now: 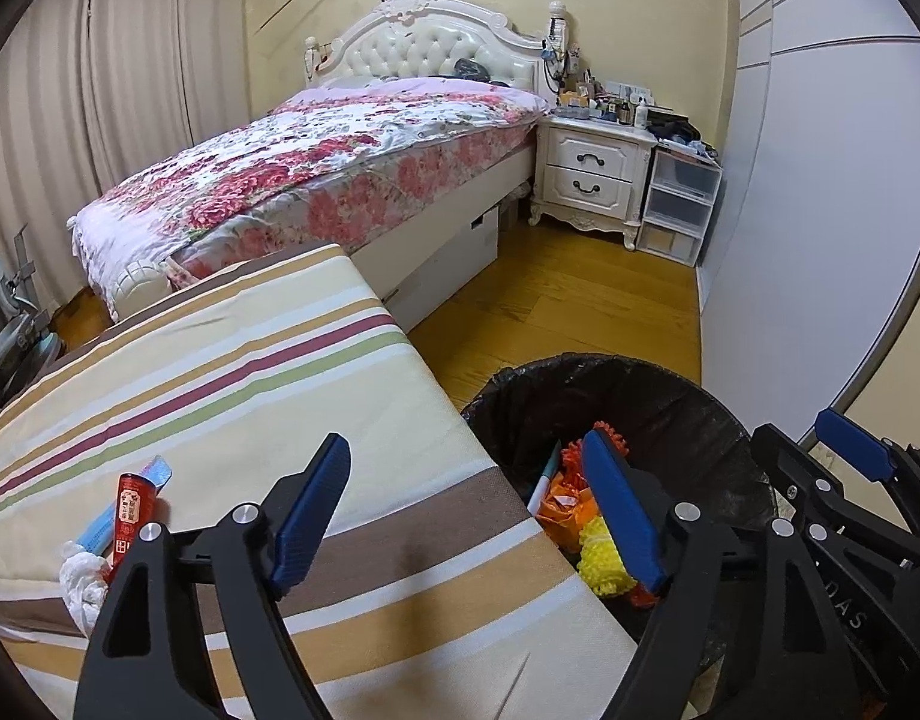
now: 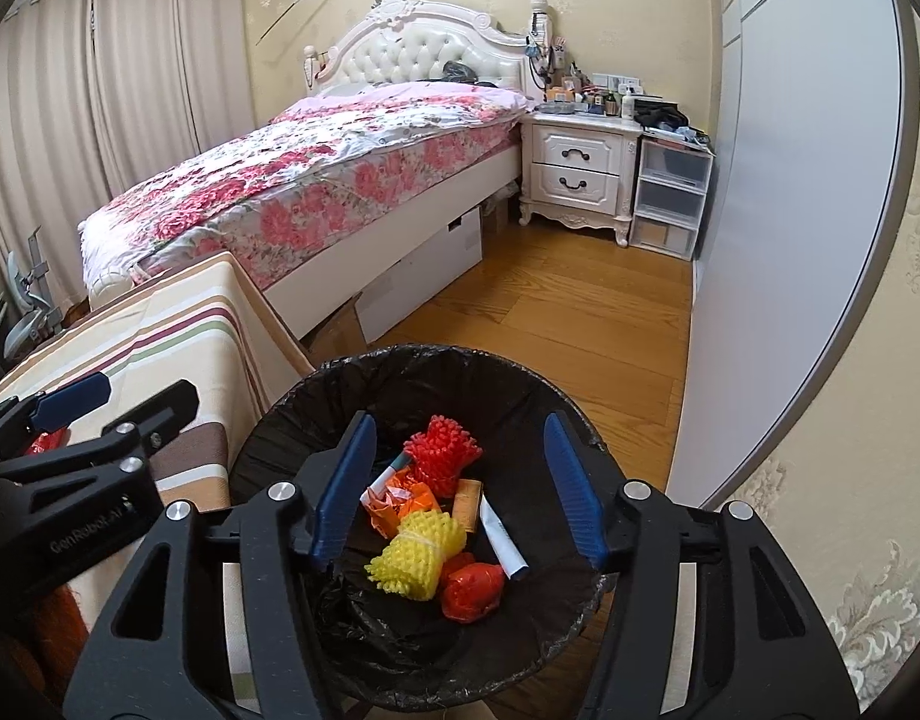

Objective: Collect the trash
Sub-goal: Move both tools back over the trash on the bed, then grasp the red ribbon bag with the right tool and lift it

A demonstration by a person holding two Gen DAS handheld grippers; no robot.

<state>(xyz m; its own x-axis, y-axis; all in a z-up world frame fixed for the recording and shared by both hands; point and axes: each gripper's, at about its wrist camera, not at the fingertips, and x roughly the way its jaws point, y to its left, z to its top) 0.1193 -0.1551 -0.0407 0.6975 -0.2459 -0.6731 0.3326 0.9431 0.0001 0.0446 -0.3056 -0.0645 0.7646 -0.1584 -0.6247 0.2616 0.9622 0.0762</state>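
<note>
Inside the black-lined bin (image 2: 292, 414), foam nets (image 2: 415, 561) and wrappers (image 2: 403, 501) beneath the right hand-held gripper (image 2: 460, 489), jaws wide, empty.

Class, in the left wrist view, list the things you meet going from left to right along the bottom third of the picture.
White crumpled tissue → red tube → striped cloth → yellow foam net → black-lined bin → right gripper.

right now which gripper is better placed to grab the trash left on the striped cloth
Left. The left gripper is open over the striped cloth, beside the red tube and white tissue. The right gripper hangs open over the bin.
</note>
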